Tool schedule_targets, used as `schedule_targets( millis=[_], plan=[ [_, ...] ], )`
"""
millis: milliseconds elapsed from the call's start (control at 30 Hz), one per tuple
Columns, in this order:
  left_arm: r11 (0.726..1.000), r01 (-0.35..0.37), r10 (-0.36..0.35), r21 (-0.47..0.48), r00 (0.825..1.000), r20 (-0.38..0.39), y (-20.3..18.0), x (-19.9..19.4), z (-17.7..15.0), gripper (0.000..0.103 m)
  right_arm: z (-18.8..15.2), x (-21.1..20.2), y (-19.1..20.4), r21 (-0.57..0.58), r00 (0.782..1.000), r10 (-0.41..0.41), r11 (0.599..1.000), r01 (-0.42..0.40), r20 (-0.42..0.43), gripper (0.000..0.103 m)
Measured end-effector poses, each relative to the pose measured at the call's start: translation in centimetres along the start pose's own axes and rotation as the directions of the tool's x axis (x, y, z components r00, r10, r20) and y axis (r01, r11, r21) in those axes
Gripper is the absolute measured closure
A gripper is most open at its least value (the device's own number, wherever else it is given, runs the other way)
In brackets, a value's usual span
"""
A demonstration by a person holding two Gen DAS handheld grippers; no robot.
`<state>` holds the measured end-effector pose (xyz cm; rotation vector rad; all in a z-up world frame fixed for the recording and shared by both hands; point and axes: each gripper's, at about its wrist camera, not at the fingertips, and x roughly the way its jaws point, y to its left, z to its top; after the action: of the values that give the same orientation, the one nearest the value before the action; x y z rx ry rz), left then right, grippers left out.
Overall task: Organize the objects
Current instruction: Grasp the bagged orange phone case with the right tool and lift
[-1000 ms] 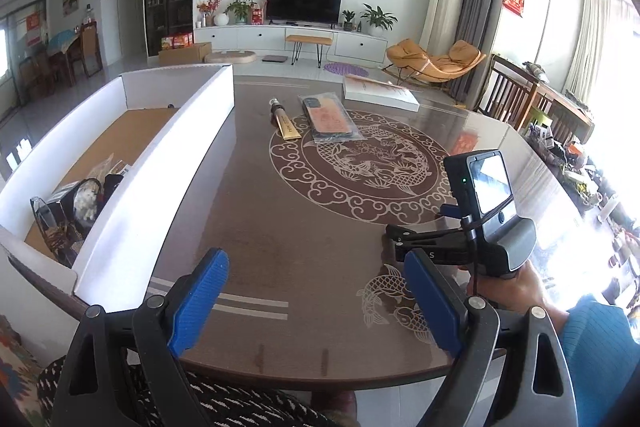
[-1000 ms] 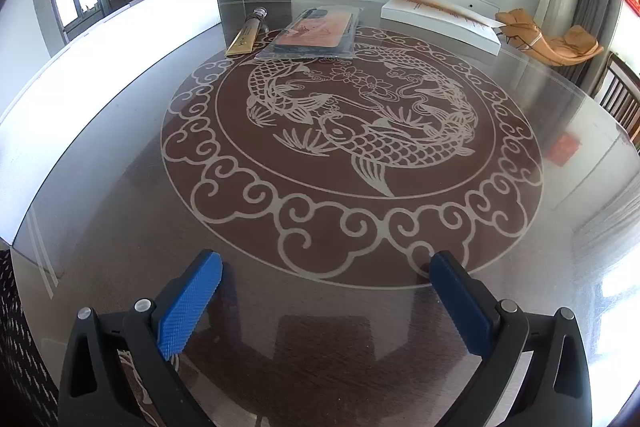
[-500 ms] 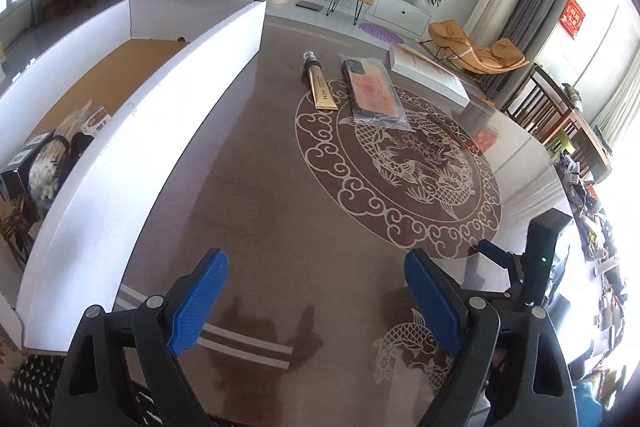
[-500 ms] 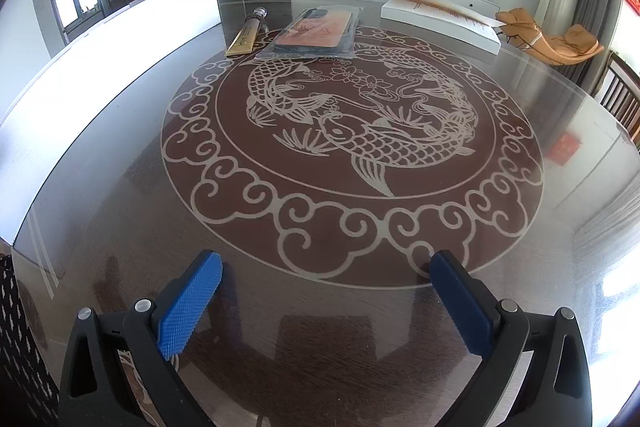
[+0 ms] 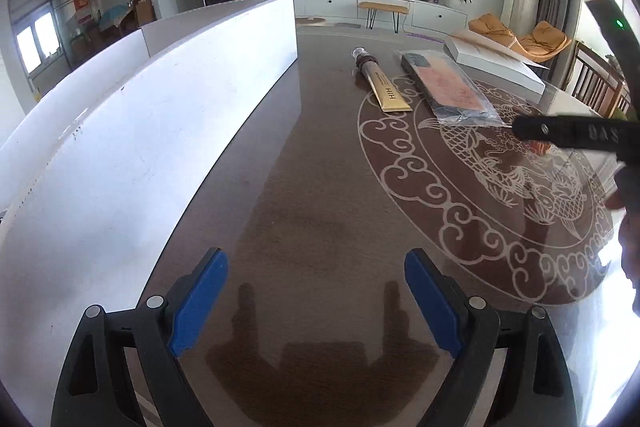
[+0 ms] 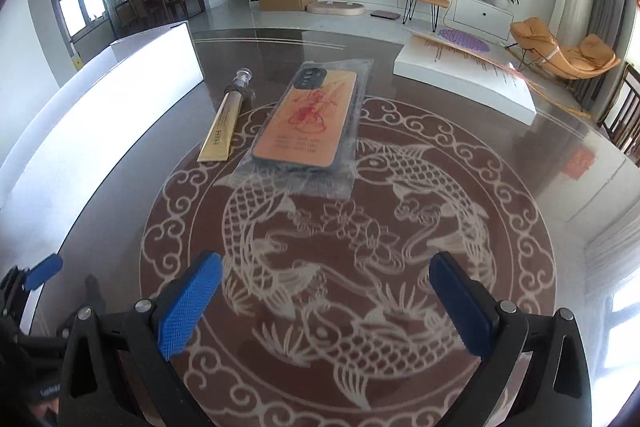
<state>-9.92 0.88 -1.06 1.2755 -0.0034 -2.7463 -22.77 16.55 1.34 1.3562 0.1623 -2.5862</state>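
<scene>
An orange phone case in a clear plastic bag lies on the round glass table, ahead of my right gripper, which is open and empty low over the carp pattern. A gold tube with a dark cap lies just left of the bag. Both also show in the left wrist view, the tube and the bagged case far ahead to the right. My left gripper is open and empty over bare table beside the white box wall. The box's inside is hidden.
A flat white box lies at the table's far right edge. The white cardboard box wall runs along the table's left side. The right gripper's body crosses the right edge of the left wrist view.
Both grippers have moved forward over the table toward the tube and bagged case. The left one dropped lower beside the box wall, so the box's inside no longer shows.
</scene>
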Motion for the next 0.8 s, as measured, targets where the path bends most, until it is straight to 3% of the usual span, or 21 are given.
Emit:
schedule_targets(
  millis=[67,167,267,400,500,533,667,800],
  plan=[
    [1.000,0.017,-0.018,-0.021,0.999,-0.043,0.7,0.6,-0.1,0.013,3.3,2.9,0.5,0.009,1.000,-0.017,1.000,0.018,-0.019,0.000],
    [0.996,0.060,-0.063,-0.069,0.997,-0.042,1.7,0.9,0.1,0.013,6.8,7.1,1.5,0.038,0.994,-0.017,0.999,0.022,-0.107,0.000],
    [0.996,0.067,-0.070,-0.066,0.996,-0.047,1.6,1.1,0.3,0.013,8.1,10.0,2.8,0.045,0.986,-0.042,0.998,0.050,-0.164,0.000],
    [0.998,0.058,-0.059,-0.026,0.997,-0.058,0.8,1.4,0.5,0.012,8.5,10.2,2.3,0.092,0.989,-0.061,0.993,0.074,-0.134,0.003],
    [0.999,0.054,-0.054,-0.007,0.996,-0.065,0.4,1.6,0.5,0.009,8.0,8.7,2.1,0.078,0.994,-0.058,0.995,0.065,-0.096,0.024],
    [0.998,0.056,-0.056,-0.005,0.996,-0.067,0.4,1.7,0.6,0.008,7.5,8.2,2.0,0.070,0.994,-0.052,0.996,0.059,-0.096,0.027],
    [0.998,0.060,-0.060,0.001,0.996,-0.071,0.2,1.9,0.5,0.004,3.9,5.7,1.5,0.040,0.996,-0.036,0.998,0.039,-0.077,0.027],
    [0.998,0.066,-0.065,0.009,0.995,-0.079,0.1,2.0,0.5,0.000,-2.0,1.6,0.1,0.016,0.999,-0.024,1.000,0.024,-0.037,0.026]
  ],
)
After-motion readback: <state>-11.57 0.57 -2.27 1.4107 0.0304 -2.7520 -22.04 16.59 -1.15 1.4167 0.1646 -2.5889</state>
